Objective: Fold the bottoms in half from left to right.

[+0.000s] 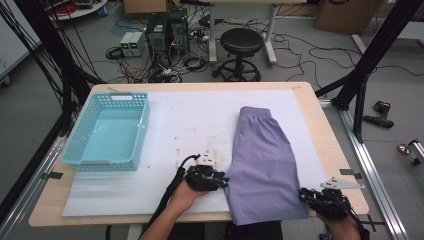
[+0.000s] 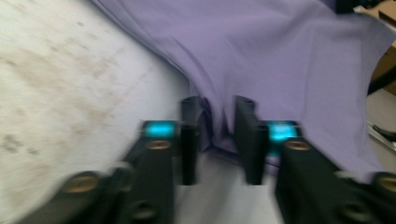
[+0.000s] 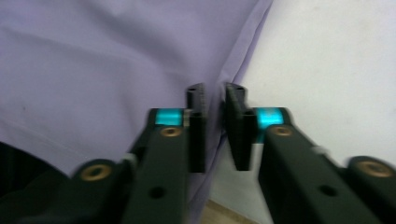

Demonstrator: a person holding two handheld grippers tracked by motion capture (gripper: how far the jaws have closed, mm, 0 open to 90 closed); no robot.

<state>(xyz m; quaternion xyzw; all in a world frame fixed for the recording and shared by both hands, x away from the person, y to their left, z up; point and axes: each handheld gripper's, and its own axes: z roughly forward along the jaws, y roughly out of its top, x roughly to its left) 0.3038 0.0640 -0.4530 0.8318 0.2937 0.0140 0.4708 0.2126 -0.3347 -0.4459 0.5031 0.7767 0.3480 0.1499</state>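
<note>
Your purple shorts (image 1: 264, 162) are soft, light cloth, so expect them to sag, slide and bunch wherever you do not support them; nothing about them is stiff or fragile, but the smooth weave looks a little slippery. Take hold at the hem corners nearest you, one per side, and pinch through all the layers so that none slips loose.

The shorts lie flat on the white mat (image 1: 190, 125) covering the table (image 1: 305, 95), right of its middle, folded lengthways into a long strip. The gathered waistband points away from you and the hem hangs slightly over the near edge. The colour is an even lilac with faint creases.

Your left gripper (image 1: 226, 183) sits at the left hem corner; in the left gripper view its fingers (image 2: 247, 135) stand a little apart with a fold of cloth between them, not clamped. Your right gripper (image 1: 303, 195) is at the right hem corner; its fingers (image 3: 236, 123) stand close together astride the cloth edge, with a narrow gap showing. The turquoise basket (image 1: 111, 131) waits empty at the far left.
</note>
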